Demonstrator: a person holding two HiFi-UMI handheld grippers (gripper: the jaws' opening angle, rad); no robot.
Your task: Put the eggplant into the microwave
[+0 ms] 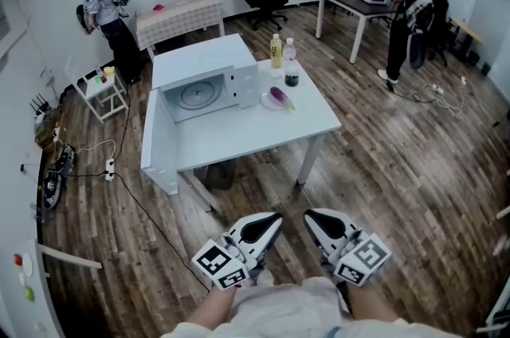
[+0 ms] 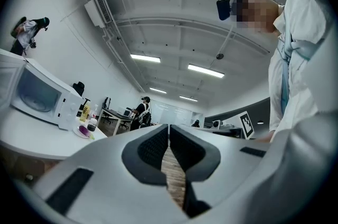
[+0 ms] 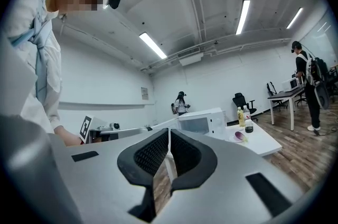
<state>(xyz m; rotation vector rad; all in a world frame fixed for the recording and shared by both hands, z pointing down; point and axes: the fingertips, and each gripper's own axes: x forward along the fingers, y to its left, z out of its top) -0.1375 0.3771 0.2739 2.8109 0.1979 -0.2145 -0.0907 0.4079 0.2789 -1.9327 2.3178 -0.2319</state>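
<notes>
The purple eggplant (image 1: 278, 96) lies on a small white plate on the white table (image 1: 239, 141), just right of the white microwave (image 1: 199, 61). The microwave's door (image 1: 159, 141) stands open at the left, and the glass turntable shows inside. My left gripper (image 1: 275, 220) and right gripper (image 1: 311, 216) hang side by side at the bottom of the head view, well short of the table, both shut and empty. The left gripper view shows the microwave (image 2: 63, 104) and eggplant (image 2: 83, 129) far off. In the right gripper view the microwave (image 3: 200, 123) and eggplant (image 3: 238, 136) are small too.
Two bottles (image 1: 284, 57) stand on the table behind the plate. A power strip (image 1: 110, 167) and cables lie on the wooden floor at the left. One person (image 1: 107, 17) stands by a far table, another (image 1: 410, 13) at the right near a desk with a second microwave.
</notes>
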